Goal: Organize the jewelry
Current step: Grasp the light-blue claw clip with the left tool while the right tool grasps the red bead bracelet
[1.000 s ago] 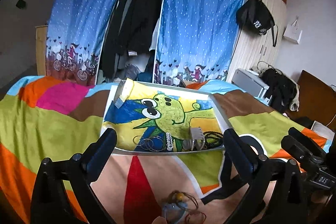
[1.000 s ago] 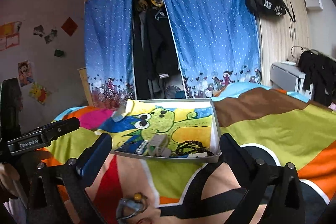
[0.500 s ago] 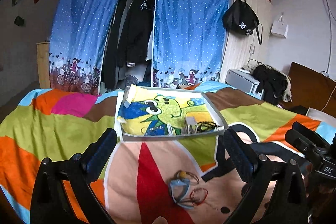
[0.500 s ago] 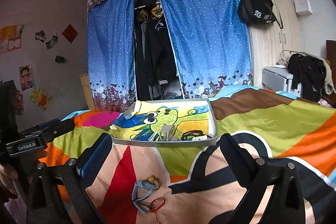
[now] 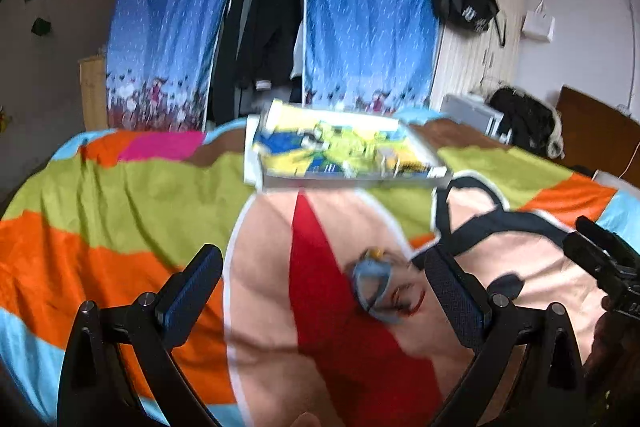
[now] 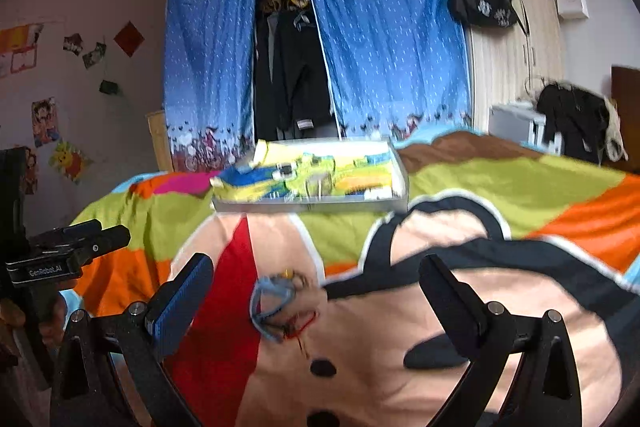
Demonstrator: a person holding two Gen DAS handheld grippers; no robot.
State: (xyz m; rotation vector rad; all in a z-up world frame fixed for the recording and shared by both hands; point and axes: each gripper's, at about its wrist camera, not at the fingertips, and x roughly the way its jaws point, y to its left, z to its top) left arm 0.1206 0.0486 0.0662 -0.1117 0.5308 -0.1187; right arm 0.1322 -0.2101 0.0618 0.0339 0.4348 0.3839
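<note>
Item: loose jewelry [image 5: 378,285], a small tangle of blue loops with a red loop and a yellowish bead at one end. Location: lay on the patterned bedspread [image 5: 120,203], on the peach-coloured area beside a red wedge of the print, well short of the tray [image 5: 344,179]. Both views were motion-blurred, so piece count and how the loops interlocked could not be told.

Item: tray, shallow, white-rimmed, lined with a cartoon print. Lay further back on the bed, holding several small pieces too blurred to name.

Item: left gripper [image 5: 320,287]. Fingers spread wide, holding nothing; it hovered above the bedspread with the tangle lying ahead between its fingers.

Item: right gripper [image 6: 316,291]. Fingers likewise spread and empty, with the tangle [image 6: 276,303] ahead and left of centre. The left unit's body showed at the left edge of this view.

Risks, as judged:
- Loops were thin and lay flat on soft cloth; closing fingers could pinch bedspread along with them, or slide over them and miss.
- Pieces appeared entangled; lifting one could drag the others, which might drop off between here and the tray.
- Both grippers faced the same small heap, so they could collide if both went in.
- The soft mattress gave no firm backing for pressing down.
</note>
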